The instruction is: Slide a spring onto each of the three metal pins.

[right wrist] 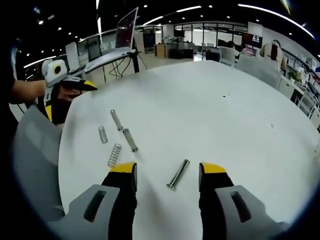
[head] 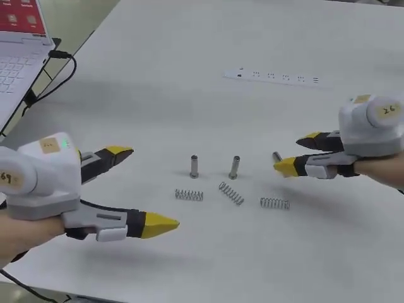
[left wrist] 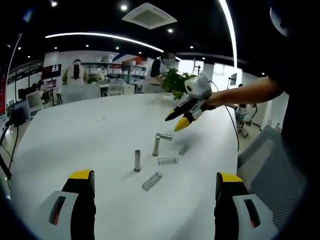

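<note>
Lying loose at six o'clock of the pins [head: 194, 166], all three springs [head: 189, 195] remain unthreaded. The left gripper [head: 153, 186] is held wide and empty. The right gripper [head: 288, 154] is spread about the three-o'clock pin [right wrist: 176, 175], ungripped.

Three pins [head: 194, 166] [head: 234, 167] [head: 276, 156], three springs [head: 189, 195] [head: 231, 193] [head: 274, 202], two tools [head: 151, 186] [head: 288, 153], one laptop [head: 19, 38], one power strip [head: 271, 77].

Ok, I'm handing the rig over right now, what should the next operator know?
Left gripper: open, empty, above the table.
Right gripper: open, right pin between its jaws, not clamped.
Left pin and middle pin stand upright.
Left spring, middle spring and right spring lie loose in front of the pins.
Done: nothing, every pin is bare. Left: all three springs.
</note>
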Motion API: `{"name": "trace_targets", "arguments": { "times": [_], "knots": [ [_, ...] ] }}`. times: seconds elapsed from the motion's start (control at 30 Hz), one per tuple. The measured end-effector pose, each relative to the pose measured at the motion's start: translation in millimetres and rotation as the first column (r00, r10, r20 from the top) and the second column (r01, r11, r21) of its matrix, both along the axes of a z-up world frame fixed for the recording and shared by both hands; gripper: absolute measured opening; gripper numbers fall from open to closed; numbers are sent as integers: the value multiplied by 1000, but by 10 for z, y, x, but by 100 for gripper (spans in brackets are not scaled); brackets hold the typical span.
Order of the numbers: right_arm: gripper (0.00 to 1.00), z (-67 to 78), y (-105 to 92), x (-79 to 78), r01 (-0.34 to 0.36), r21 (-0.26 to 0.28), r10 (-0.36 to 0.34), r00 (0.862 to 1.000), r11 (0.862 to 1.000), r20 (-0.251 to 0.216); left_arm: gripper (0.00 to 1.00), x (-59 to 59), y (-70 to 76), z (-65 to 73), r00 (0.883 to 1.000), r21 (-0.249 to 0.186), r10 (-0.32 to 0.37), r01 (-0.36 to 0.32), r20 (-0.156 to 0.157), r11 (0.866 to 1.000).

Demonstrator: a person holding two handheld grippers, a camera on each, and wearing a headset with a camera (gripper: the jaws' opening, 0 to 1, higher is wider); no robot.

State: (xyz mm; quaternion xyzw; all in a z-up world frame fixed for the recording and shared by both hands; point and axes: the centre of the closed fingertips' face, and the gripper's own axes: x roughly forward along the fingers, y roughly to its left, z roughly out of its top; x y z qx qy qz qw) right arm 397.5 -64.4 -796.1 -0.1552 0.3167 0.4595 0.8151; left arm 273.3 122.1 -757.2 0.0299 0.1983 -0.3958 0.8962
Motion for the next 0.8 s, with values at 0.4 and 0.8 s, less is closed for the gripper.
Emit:
{"name": "trace_targets", "arguments": {
  "times": [0.4, 0.8],
  "knots": [
    [34, -166, 48, 139, 40, -58, -44, 996, 997, -73, 98, -3, 25, -3, 1000, 2, 5, -5, -2, 1000],
    [20, -284, 15, 245, 130, -57, -138, 978, 990, -159, 98, -9, 35, 5, 1000, 3, 3, -3, -5, 1000]
  ]
}}
